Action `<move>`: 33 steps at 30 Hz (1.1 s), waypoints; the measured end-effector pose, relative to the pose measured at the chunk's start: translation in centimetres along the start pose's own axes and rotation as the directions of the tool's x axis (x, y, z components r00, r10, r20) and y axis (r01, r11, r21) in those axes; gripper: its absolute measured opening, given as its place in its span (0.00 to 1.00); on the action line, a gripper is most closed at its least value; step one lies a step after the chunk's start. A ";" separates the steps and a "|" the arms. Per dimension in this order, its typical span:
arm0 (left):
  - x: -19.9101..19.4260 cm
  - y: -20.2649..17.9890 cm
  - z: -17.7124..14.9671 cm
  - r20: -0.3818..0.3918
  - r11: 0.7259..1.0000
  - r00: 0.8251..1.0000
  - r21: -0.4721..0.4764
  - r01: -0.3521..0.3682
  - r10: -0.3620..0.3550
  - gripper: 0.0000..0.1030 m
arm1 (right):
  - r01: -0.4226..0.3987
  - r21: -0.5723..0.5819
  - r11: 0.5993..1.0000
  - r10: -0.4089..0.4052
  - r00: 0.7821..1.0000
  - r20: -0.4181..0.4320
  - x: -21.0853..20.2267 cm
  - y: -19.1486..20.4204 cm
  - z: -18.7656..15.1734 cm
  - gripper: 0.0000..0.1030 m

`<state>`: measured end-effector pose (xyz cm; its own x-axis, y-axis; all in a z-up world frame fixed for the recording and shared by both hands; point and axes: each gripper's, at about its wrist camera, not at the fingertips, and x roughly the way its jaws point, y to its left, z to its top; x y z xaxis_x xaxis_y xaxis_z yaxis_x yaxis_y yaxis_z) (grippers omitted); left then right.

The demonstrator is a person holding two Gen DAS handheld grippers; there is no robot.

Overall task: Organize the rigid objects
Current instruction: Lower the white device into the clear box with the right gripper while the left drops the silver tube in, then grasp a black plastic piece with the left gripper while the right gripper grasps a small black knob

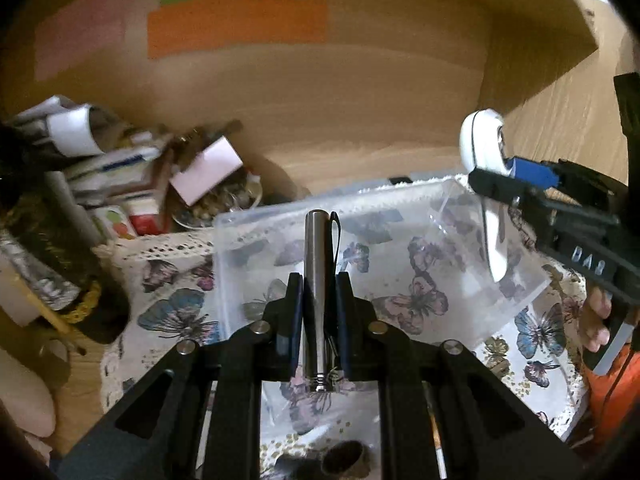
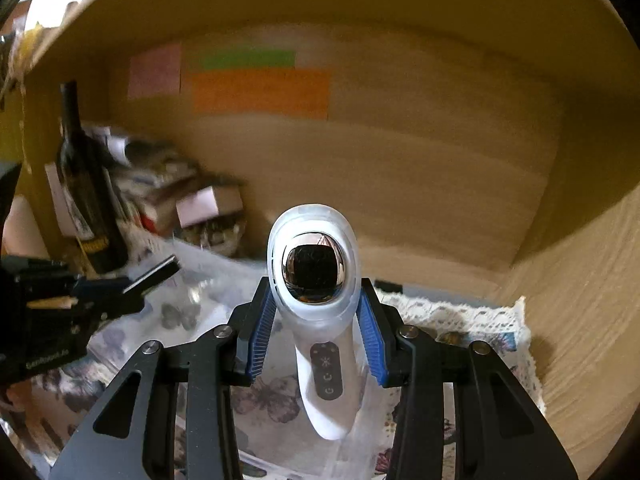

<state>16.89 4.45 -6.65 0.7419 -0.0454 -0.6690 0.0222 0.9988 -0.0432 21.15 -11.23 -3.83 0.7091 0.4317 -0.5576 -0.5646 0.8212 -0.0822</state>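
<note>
My left gripper (image 1: 319, 280) is shut on a silver metal cylinder (image 1: 315, 276) with a dark strap, held over a clear plastic box (image 1: 400, 248) on a butterfly-print cloth. My right gripper (image 2: 316, 300) is shut on a white handheld device (image 2: 314, 280) with a shiny round head and a dark button panel. In the left wrist view that device (image 1: 482, 144) and the right gripper (image 1: 532, 184) are at the right, above the box's right edge. The left gripper (image 2: 132, 284) shows at the left of the right wrist view.
A pile of boxes and papers (image 1: 120, 168) sits at the back left beside a glass bowl of small items (image 1: 216, 204). A dark wine bottle (image 2: 86, 184) stands at the left. Wooden walls carry pink, green and orange notes (image 1: 236, 24). Small dark objects (image 1: 344, 460) lie near the front.
</note>
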 end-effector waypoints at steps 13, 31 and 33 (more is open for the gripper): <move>3.8 -0.8 -0.1 -0.102 0.999 0.994 0.032 0.038 -0.034 0.14 | -0.072 -0.065 0.995 0.057 0.976 -0.211 5.2 2.3 -2.3 0.36; -4.7 -0.3 0.0 0.088 1.000 0.996 0.006 -0.007 0.006 0.58 | -0.040 -0.066 0.997 0.036 0.997 -0.071 -2.1 2.1 -1.0 0.60; -6.3 -0.3 -0.4 0.121 1.000 0.992 0.003 -0.021 0.021 0.66 | -0.033 -0.061 0.998 0.031 0.999 -0.033 -3.8 2.1 -1.0 0.63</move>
<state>11.92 4.45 -2.68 0.8178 -0.0220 -0.5751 0.0080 0.9996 -0.0269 16.86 -11.52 -2.71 0.6768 0.4443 -0.5870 -0.6123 0.7824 -0.1138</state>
